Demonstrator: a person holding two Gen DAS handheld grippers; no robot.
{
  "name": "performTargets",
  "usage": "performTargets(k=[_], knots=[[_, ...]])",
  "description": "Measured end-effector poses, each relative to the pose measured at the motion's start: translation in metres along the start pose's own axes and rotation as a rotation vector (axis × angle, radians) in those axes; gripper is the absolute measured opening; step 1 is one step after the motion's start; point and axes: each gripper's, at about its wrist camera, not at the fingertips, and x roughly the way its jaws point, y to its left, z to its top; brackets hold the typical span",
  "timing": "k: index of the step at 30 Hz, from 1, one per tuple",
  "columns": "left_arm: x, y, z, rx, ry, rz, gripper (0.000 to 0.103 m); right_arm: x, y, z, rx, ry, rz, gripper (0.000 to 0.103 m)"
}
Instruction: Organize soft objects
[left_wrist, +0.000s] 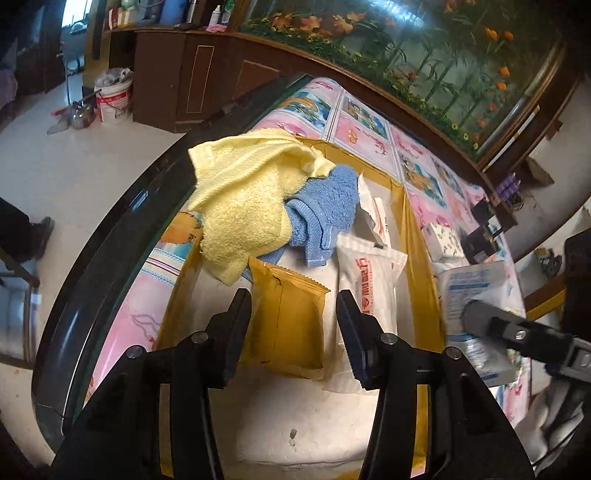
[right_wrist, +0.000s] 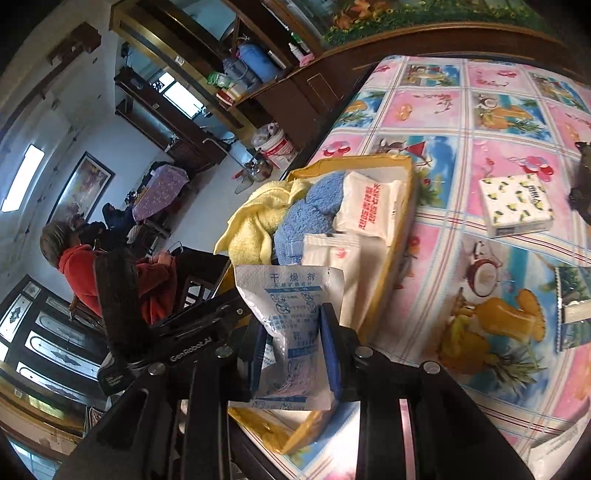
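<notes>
The right gripper is clamped on a white desiccant packet printed in blue, pinching it low on its body so the flat top stands upright and clear above the near end of the yellow-walled cardboard box — a hold that looks meant for dropping it in with the other soft things. The left gripper hangs over the same box with its fingers apart and nothing between them, above a tan pouch. Inside lie a rumpled yellow towel, a blue towel and white packets — loosely heaped rather than stacked.
</notes>
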Motion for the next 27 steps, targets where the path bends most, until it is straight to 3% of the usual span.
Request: performTargets(k=[4, 7, 13, 20, 27], knots=[[-0.024, 0.010, 0.000, -0.044, -0.048, -0.030, 0.049, 0.023, 0.009, -0.003, -0.006, 0.058, 0.023, 0.030], [-0.039, 0.015, -0.002, -0.062, -0.087, -0.045, 0.058, 0.031, 0.017, -0.006, -0.011, 0.094, 0.057, 0.030], [-0.053, 0.004, -0.006, -0.030, -0.116, -0.050, 0.058, -0.002, 0.013, -0.006, -0.026, 0.021, 0.027, 0.030], [-0.052, -0.048, -0.016, 0.095, -0.085, -0.111, 0.058, -0.101, -0.063, -0.024, 0.076, -0.158, -0.101, 0.031], [-0.009, -0.139, -0.045, 0.286, 0.075, -0.197, 0.058, -0.181, -0.152, -0.086, 0.236, -0.261, -0.259, 0.036]])
